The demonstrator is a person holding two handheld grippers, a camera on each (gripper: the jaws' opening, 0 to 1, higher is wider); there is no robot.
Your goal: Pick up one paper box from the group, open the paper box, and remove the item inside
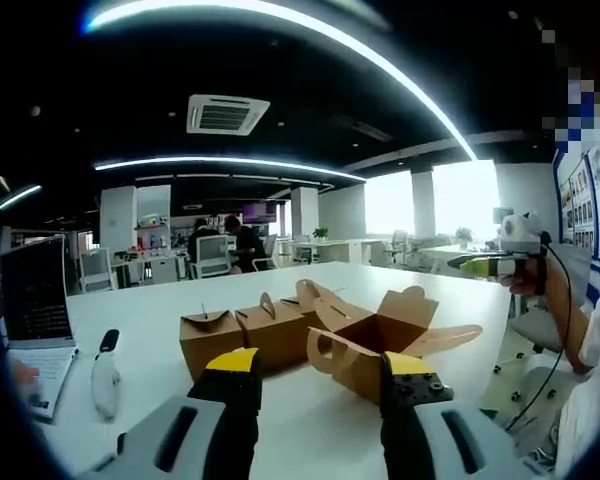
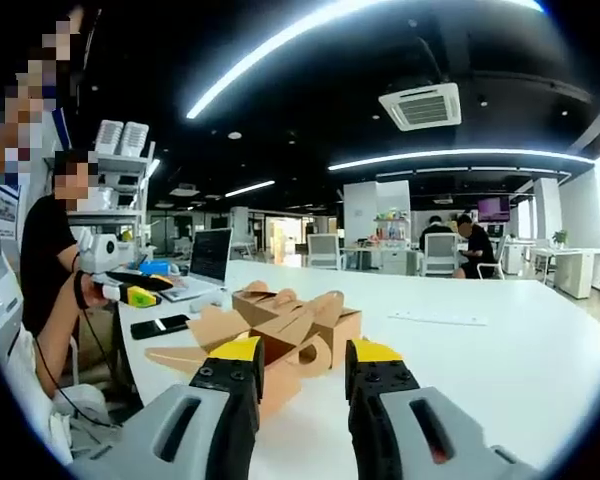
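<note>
White table (image 2: 500,360): broad bare surface in the right gripper view, to the right of and beyond the group of paper boxes (image 2: 285,335); free passage there. A flat strip (image 2: 442,318), possibly a ruler, lies well apart on that side.

Obstructions in that view: a dark phone (image 2: 160,326) and a laptop (image 2: 208,262) near the table's left edge.

In the left gripper view, the open box (image 1: 380,335) spreads its flaps (image 1: 442,340) outward, narrowing the approach on the right. A small white device (image 1: 103,375) and a keyboard (image 1: 40,370) occupy the left side, with bare table between them and the closed boxes (image 1: 245,335).
</note>
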